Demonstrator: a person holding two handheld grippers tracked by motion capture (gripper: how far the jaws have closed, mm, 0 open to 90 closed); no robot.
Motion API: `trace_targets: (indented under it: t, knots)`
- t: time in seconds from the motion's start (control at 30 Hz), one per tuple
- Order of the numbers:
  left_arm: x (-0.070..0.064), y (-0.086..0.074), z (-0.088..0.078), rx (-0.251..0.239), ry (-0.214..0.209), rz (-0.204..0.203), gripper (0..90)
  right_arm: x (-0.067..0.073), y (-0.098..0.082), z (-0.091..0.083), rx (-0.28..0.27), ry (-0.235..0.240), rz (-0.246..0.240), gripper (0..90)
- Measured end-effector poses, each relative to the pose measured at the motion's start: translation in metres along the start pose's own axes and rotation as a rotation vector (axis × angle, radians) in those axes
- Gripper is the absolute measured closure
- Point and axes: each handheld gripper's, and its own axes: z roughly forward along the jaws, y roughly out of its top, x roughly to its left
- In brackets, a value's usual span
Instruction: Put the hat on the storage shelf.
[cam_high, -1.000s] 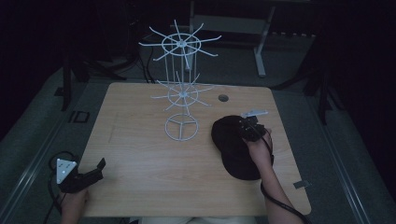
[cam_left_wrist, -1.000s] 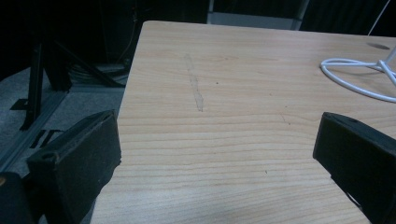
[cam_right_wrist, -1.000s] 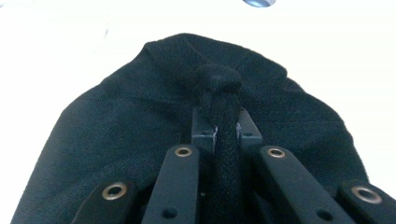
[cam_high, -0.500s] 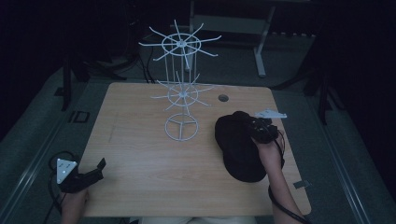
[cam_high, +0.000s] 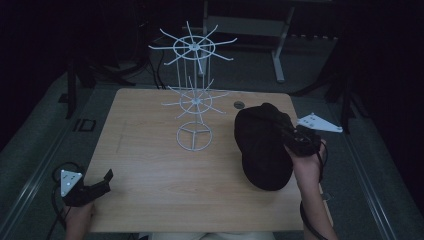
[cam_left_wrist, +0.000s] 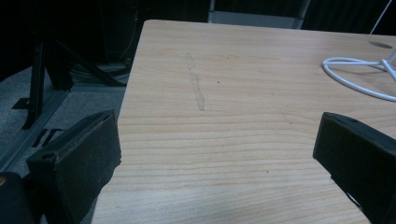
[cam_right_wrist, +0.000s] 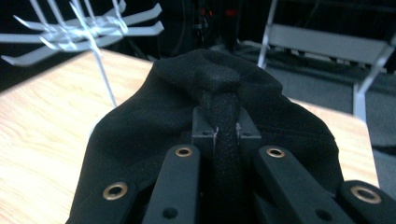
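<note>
Black cap (cam_high: 263, 145) hung over the right side of the table (cam_high: 150, 200), pinched at a fold of fabric by the right tongs (cam_high: 292, 141), jaws shut tight on it. In the right gripper view the cap (cam_right_wrist: 219, 121) bunched up directly ahead of the jaw tips, with a ridge of cloth squeezed between them, so the grip sat on a gathered edge, prob. so the crown could drape free and stay open underneath. That suits hanging it on a prong of the white wire rack (cam_high: 194, 95), which stood just left of the cap, near the table's far middle; its arms (cam_right_wrist: 84, 28) showed beyond the cap, upper left. Cap seemed partly off the wood, though whether its lower end touched I couldn't tell.

Left tongs (cam_high: 95, 186) were parked at the near left corner of the table, well apart from cap and rack, jaws wide apart w/ nothing between them, just bare wood in the left gripper view. Likely idle, kept clear of the right hand's path.
</note>
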Motion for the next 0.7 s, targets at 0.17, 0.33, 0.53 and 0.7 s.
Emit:
trace_targets:
  t: [0.17,0.33,0.53,0.7]
  knots:
    - [0.000,0.000,0.000,0.002,-0.001,0.002,1.4,0.009,0.025,-0.026,-0.085,0.025,-0.015,83.4]
    - [0.000,0.000,0.000,0.001,-0.001,-0.001,1.5,0.018,0.051,-0.047,-0.163,0.036,-0.041,83.3]
    - [0.000,0.000,0.000,0.000,-0.002,-0.003,1.5,0.034,0.089,-0.066,-0.253,0.064,-0.086,83.3]
    - [0.000,0.000,0.000,-0.001,-0.003,0.000,1.5,0.046,0.117,-0.080,-0.327,0.083,-0.112,83.2]
